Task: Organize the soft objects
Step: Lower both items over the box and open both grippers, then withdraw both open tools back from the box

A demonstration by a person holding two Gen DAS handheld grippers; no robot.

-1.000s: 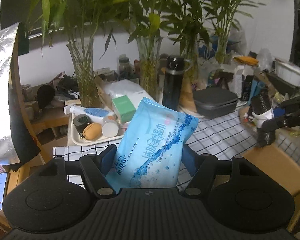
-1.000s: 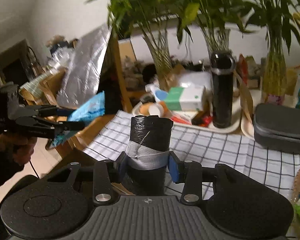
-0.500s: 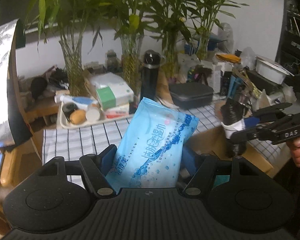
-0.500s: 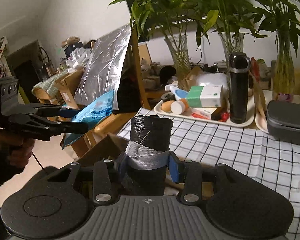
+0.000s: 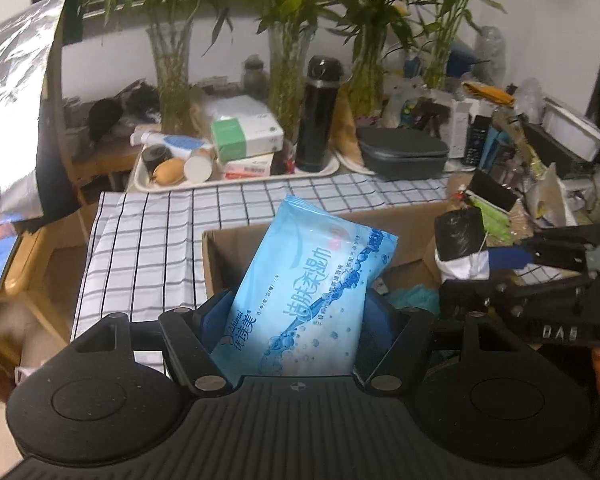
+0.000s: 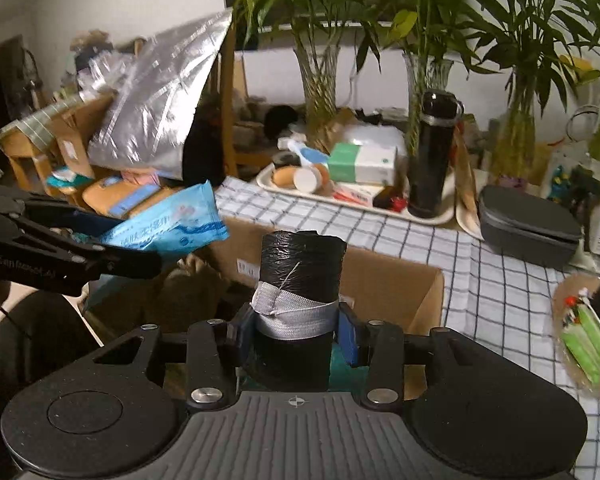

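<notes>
While both loads hang over the open box, nothing in hand is stowed yet. Nearest, the left gripper (image 5: 296, 316) is clamped on a wet-wipes pack (image 5: 308, 292), glossy blue film, flat and pillowy, tilted to the right above the cardboard box (image 5: 236, 248). Over on the right, the right gripper (image 6: 296, 330) pinches a bin-bag roll (image 6: 300, 280), crinkled black plastic wound into a stubby cylinder with a grey band round its middle, upright above the same box. Inside the box something teal and soft (image 5: 414, 296) seems to lie already, so I'd call this partway: two drops pending. Farther off, a checked tablecloth (image 5: 160, 240), then a cream tray (image 5: 244, 180) with a smooth black flask (image 5: 318, 112), and glass vases of bamboo (image 5: 172, 80) at the back.
</notes>
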